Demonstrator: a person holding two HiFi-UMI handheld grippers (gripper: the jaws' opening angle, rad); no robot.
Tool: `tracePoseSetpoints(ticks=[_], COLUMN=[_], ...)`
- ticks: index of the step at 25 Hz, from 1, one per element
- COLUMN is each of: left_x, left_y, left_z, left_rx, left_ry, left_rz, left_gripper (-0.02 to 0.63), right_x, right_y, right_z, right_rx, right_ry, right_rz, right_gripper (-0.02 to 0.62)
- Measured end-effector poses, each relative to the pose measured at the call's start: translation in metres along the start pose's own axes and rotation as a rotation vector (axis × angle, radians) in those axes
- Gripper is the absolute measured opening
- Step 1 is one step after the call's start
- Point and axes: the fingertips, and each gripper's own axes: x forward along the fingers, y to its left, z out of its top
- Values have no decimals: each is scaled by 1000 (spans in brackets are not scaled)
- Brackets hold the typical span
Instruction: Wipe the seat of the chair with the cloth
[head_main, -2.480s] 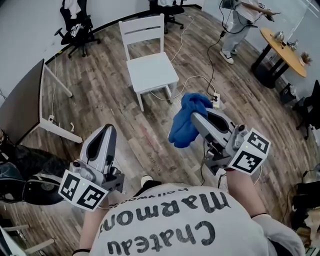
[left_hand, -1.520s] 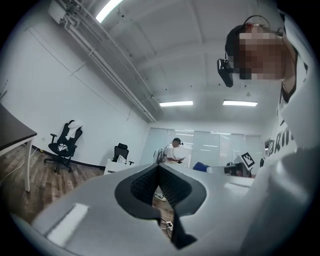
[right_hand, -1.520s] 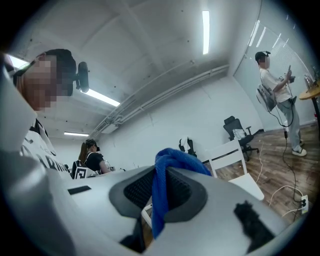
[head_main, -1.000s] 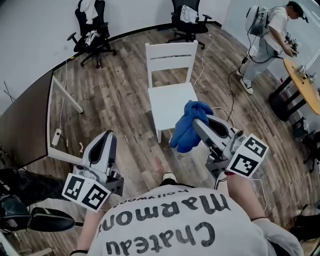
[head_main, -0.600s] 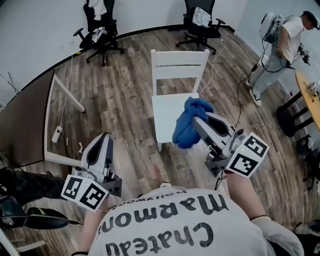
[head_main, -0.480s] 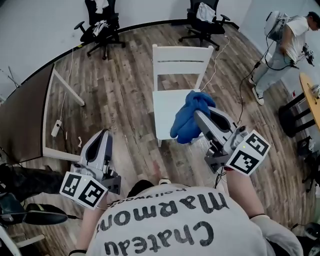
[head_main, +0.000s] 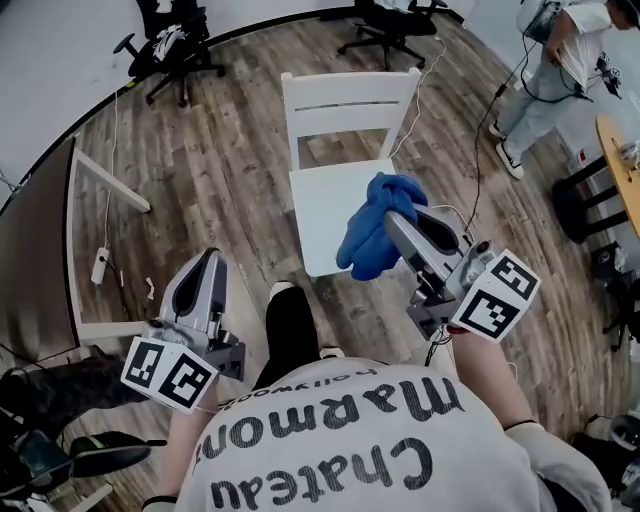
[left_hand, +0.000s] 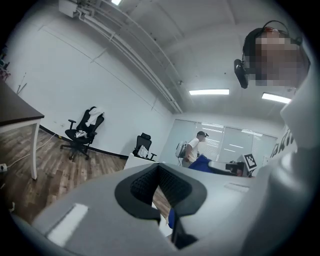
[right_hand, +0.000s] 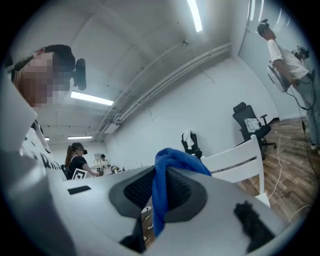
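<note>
Right gripper (head_main: 398, 224) clamps cloth (head_main: 368, 238) by white chair (head_main: 325, 198) — left gripper (head_main: 205, 262) closed, empty; wood floor (head_main: 215, 165).

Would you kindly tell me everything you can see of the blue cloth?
The blue cloth is soft-looking fabric, bunched into a crumpled wad. The right gripper is shut on it, one fold pinched between the jaws, the rest hanging loose. It is held in the air by the white chair, apparently not touching it.
</note>
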Motion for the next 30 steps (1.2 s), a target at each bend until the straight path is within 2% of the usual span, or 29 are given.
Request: tracePoseSetpoints(ticks=[7,12,15,17,19,22,25,30], left_x=[79,125,151,167,179,192,205,221], left_y=[28,44,55,67,77,92,109,126], left_z=[19,36,46,53,53,36,4,-49], left_rx=[-5,42,-19,-32,12,68,85,38], left_ry=[52,148,193,199,206,243,300,382], left_rz=[-136,-312,-399,-414,-414,-430,-435,-451], left_gripper=[6,6,8,7,7,6,6,6], right_x=[44,90,111,124,137,153,168,185], right_y=[-40,-67,-76,-79,-83,-94,-116,-153], right_z=[-2,14,29,38,42,35,9,-53], right_rx=[-18,22,37,45,47,56,105,223], right_ry=[54,5,-17,-31,-41,-42,-18,56], right_rz=[-130,-207,-249,-267,-291,-347,-402,-450], right_gripper=[55,55,55,54,55,55,55,55])
